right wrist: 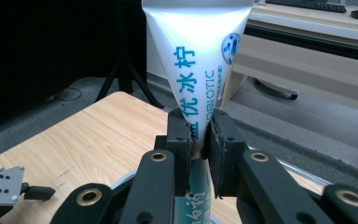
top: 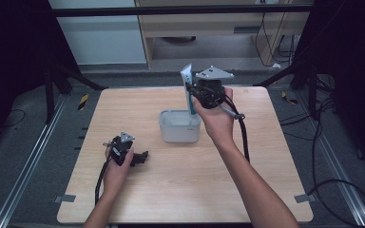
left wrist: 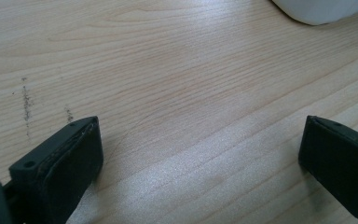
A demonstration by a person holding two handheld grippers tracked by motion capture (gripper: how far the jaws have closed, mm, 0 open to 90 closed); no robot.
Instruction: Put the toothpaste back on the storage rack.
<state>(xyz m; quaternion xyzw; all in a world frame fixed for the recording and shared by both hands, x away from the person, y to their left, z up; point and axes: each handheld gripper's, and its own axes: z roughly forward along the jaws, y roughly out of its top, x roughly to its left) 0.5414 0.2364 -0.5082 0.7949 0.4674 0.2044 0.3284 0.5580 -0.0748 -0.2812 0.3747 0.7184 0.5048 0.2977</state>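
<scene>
**Tube held upright over tub**

White tube (right wrist: 198, 70) with teal lettering, flat crimped end up, pinched mid-body by the right gripper (right wrist: 199, 135) above the white tub (top: 179, 127). Left gripper (left wrist: 200, 154) rests on the table (top: 171, 190), jaws spread, nothing between them. The tub's near corner shows beyond it.
</scene>
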